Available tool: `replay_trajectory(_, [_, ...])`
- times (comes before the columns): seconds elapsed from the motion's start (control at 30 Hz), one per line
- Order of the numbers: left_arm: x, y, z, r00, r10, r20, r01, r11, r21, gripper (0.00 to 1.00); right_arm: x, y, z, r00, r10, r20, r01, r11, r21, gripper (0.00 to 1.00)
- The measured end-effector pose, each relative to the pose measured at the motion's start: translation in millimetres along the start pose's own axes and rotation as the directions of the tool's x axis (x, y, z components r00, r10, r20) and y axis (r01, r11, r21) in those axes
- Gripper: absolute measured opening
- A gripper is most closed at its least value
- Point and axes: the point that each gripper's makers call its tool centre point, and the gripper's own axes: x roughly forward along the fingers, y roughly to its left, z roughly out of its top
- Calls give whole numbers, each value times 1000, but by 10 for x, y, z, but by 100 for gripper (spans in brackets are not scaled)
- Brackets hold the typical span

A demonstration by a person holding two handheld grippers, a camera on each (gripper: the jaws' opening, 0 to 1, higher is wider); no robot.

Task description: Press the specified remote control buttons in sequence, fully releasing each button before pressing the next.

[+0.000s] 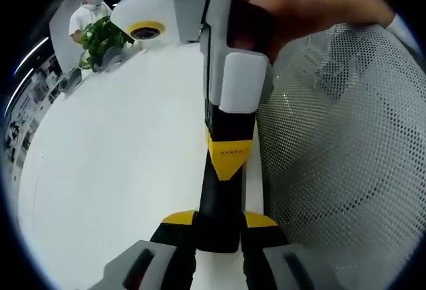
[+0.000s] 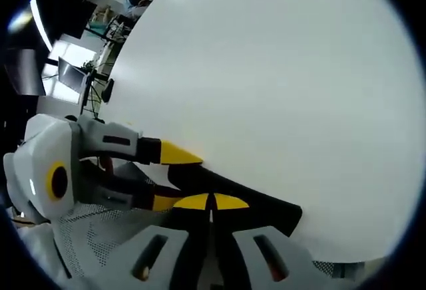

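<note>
You hold the left gripper (image 1: 219,222) with its jaws clenched on a slim black remote (image 1: 217,197), which runs away from the camera above the white table (image 1: 120,157). The right gripper (image 1: 229,160) comes down from above with its yellow tips on or just above the remote's upper face; I cannot confirm contact. A white mesh surface (image 1: 346,144) lies just beside the remote on the right.

Judgement: the remote looks light, rigid and smooth-cased, so it is liable to pivot or slip under a press. Keep the grasp across its narrow sides near one end, with the button face clear.

The left gripper view gives the remote end-on, plus a potted plant (image 1: 100,40) at the table's far edge. The right gripper view gives the remote (image 2: 259,207) side-on, projecting from the left gripper (image 2: 174,178) over the table (image 2: 279,77). It also shows the right gripper (image 2: 212,201) with its jaws closed tip to tip, grasping nothing. No buttons can be made out in either view.
</note>
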Motion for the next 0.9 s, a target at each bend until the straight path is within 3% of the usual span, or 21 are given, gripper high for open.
replay_trajectory(0.17, [-2, -1, 0, 1000, 0, 0, 0, 1000, 0, 25, 23, 100, 25, 998, 67, 16, -67, 997, 32, 0])
replay_trajectory(0.73, [-1, 0, 1, 1000, -2, -1, 2, 1000, 1, 25, 57, 88, 31, 997, 79, 23, -80, 996, 47, 0])
replay_trajectory(0.9, [-1, -1, 0, 1000, -3, -1, 3, 1000, 2, 25, 63, 92, 26, 998, 63, 25, -63, 998, 17, 0])
